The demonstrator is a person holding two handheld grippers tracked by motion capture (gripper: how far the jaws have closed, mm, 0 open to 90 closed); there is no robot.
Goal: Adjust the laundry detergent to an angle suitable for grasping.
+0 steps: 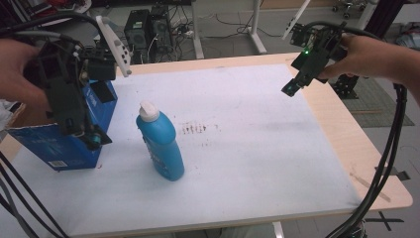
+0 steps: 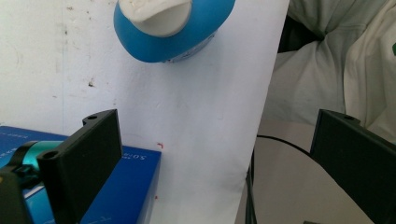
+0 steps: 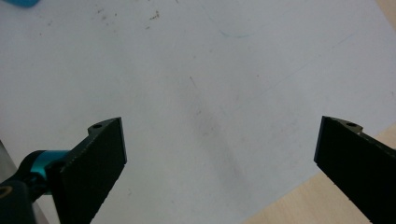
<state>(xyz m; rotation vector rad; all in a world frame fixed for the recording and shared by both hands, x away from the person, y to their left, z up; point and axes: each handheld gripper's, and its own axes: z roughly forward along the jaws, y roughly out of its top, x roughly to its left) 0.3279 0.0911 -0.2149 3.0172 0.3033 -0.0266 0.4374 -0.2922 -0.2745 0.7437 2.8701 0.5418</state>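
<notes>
Standing upright on the white sheet [image 1: 257, 129] that covers the wooden table [image 1: 346, 129], a blue bottle [image 1: 161, 146] with a white cap [image 1: 147, 111] serves as the landmark for everything else. Just to the left of the bottle lies a blue box [image 1: 49, 144], resting on the sheet's left edge and partly hidden behind the left gripper [image 1: 91, 139]. That gripper, held in the person's left hand [image 1: 17, 72], hangs over the box, left of the bottle and apart from it; in the left gripper view its two black jaws stand wide apart with nothing between them, the bottle's cap [image 2: 156, 16] and blue shoulder [image 2: 149, 46] seen from above beyond them and the box [image 2: 121, 186] under the left jaw. A pale cloth [image 2: 336, 60] shows past the sheet's edge in that view. Well to the right of the bottle and farther back, the right gripper [image 1: 292, 88] is held in the air by the right hand [image 1: 361, 57] above the sheet's far right corner, tilted downward, a green light on its body. In the right gripper view its jaws are likewise spread wide and empty, over bare white sheet [image 3: 210, 93] with a strip of the wooden table [image 3: 299, 205] at the lower right. Between the bottle and the right gripper, a patch of small brown marks [image 1: 195, 129] stains the sheet just right of the bottle's neck.
</notes>
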